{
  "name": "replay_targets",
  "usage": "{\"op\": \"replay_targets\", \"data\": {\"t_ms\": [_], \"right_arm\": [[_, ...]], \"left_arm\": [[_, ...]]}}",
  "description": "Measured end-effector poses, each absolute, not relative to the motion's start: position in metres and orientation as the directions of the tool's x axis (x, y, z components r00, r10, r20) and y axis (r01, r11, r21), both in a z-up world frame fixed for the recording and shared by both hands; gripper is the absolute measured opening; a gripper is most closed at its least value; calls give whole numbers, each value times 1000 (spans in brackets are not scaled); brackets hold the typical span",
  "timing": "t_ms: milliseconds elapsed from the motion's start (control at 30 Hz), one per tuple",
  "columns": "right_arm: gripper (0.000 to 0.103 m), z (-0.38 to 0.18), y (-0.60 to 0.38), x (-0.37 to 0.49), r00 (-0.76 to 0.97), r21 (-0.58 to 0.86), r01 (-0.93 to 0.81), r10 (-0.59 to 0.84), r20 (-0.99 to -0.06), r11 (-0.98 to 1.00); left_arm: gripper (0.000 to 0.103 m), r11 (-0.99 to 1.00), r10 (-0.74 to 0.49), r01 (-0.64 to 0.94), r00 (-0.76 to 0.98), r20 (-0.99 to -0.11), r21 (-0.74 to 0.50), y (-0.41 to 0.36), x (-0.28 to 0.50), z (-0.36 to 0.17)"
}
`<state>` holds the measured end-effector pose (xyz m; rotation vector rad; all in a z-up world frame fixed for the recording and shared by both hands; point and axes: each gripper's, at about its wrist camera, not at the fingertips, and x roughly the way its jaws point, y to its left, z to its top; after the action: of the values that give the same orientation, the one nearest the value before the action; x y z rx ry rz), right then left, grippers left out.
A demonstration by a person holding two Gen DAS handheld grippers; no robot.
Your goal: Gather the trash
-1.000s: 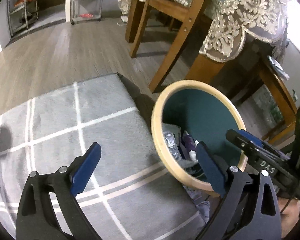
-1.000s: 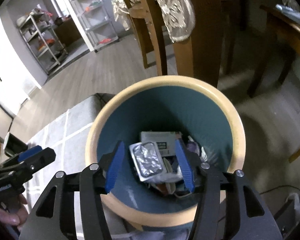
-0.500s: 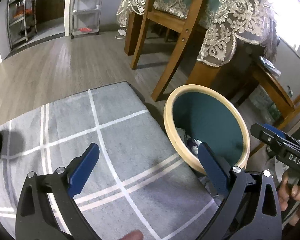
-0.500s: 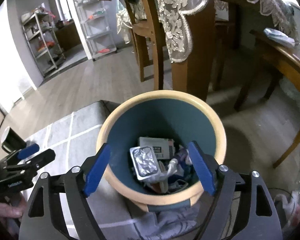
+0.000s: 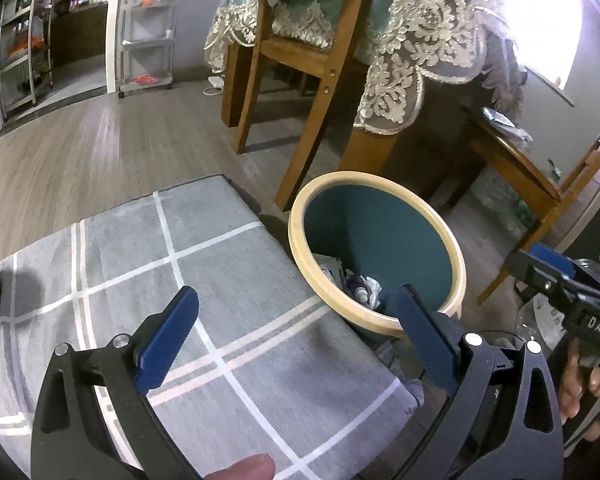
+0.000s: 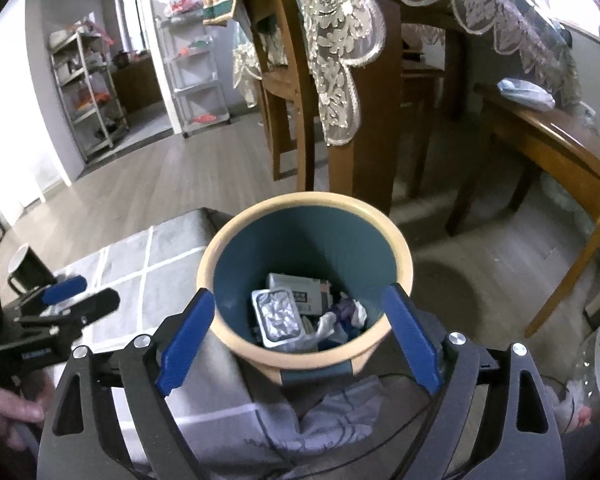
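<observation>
A round bin with a cream rim (image 6: pixel 308 200) and teal inside stands on the floor beside a grey checked surface (image 5: pixel 204 280); it also shows in the left wrist view (image 5: pixel 300 248). Inside lie a silver blister pack (image 6: pixel 278 316), a grey box (image 6: pixel 300 290) and crumpled white and purple wrappers (image 6: pixel 344 316). My right gripper (image 6: pixel 296 340) is open and empty, above and in front of the bin's near rim. My left gripper (image 5: pixel 296 328) is open and empty over the grey surface, left of the bin. Each gripper shows in the other's view, the right one (image 5: pixel 560 284) and the left one (image 6: pixel 60 308).
A wooden chair (image 5: pixel 312 52) and a table with a lace cloth (image 5: pixel 420 40) stand behind the bin. A lower wooden table (image 6: pixel 548 148) is at the right. A dark mug (image 6: pixel 26 266) sits on the grey surface at far left. Metal shelves (image 6: pixel 84 92) stand across the wooden floor.
Both grippers have pulled back and up from the bin. The right gripper's jaws opened wider and the blister pack that was between them now lies in the bin.
</observation>
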<state>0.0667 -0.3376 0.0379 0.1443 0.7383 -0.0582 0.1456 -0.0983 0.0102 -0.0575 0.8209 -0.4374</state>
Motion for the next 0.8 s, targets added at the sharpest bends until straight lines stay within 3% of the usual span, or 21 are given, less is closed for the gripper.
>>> {"op": "replay_targets", "data": {"t_ms": [800], "right_arm": [[93, 27, -340, 9, 795, 152, 150, -28, -606, 977]], "left_arm": [[97, 905, -380, 403, 625, -682, -134, -120, 101, 9]]}}
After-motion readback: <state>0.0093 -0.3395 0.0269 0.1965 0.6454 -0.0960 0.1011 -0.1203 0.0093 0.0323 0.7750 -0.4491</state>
